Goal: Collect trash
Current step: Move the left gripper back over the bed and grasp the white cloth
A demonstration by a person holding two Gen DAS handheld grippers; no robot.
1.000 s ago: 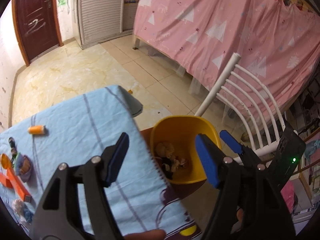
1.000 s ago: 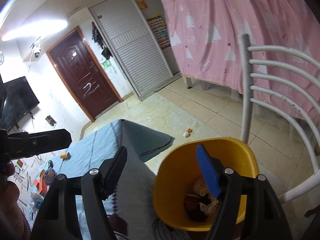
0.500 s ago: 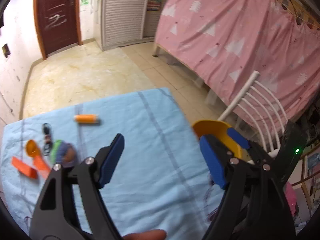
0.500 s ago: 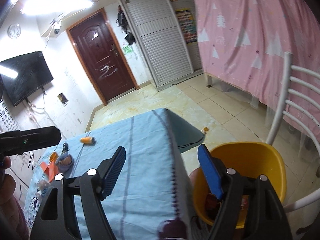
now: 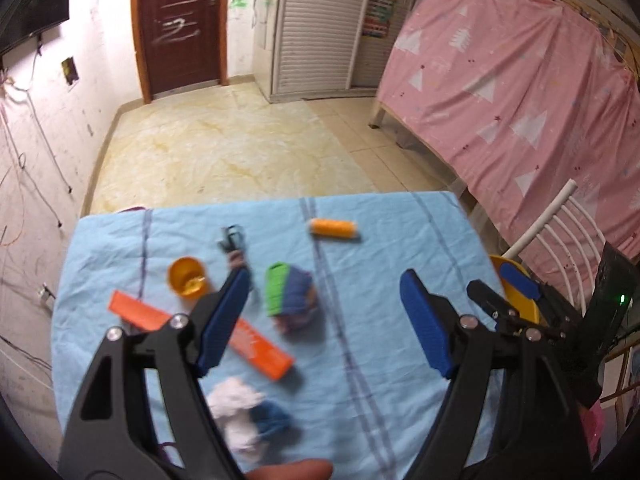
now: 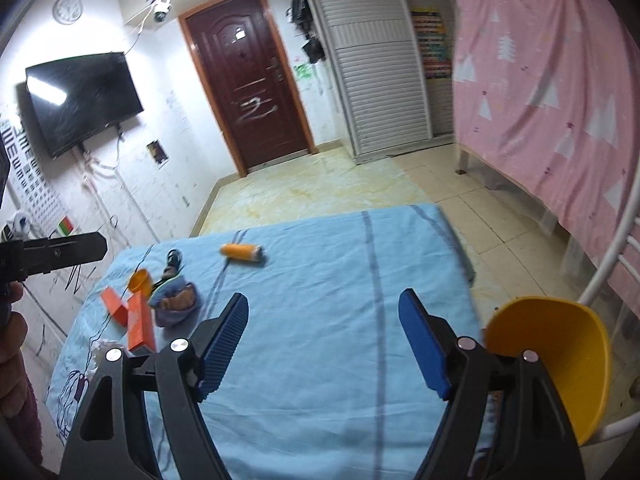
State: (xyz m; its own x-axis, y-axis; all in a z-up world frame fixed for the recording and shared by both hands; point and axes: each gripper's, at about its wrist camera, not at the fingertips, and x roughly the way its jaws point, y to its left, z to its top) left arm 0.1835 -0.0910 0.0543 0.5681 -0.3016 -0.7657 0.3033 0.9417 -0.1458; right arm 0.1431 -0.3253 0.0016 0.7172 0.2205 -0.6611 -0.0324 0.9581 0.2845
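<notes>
Trash lies on a table with a light blue cloth (image 5: 380, 240): an orange box (image 5: 256, 346), a green and blue wrapper (image 5: 290, 294), a white and blue wad (image 5: 248, 404), an orange cup (image 5: 186, 278), an orange tube (image 5: 334, 229) and a small dark item (image 5: 232, 240). The yellow bin (image 6: 560, 352) stands at the table's right edge on a white chair. My left gripper (image 5: 324, 320) is open and empty above the trash. My right gripper (image 6: 322, 342) is open and empty over the cloth, left of the bin; it also shows in the left wrist view (image 5: 502, 288).
A white chair back (image 5: 560, 232) rises behind the bin. A pink curtain (image 5: 520, 92) hangs on the right. Tiled floor (image 5: 240, 152) stretches beyond the table to a dark door (image 6: 248, 92). A TV (image 6: 80, 100) hangs on the left wall.
Both grippers have swung left, away from the yellow bin, and now face the table. The trash on the cloth has come into full view. Both stay open.
</notes>
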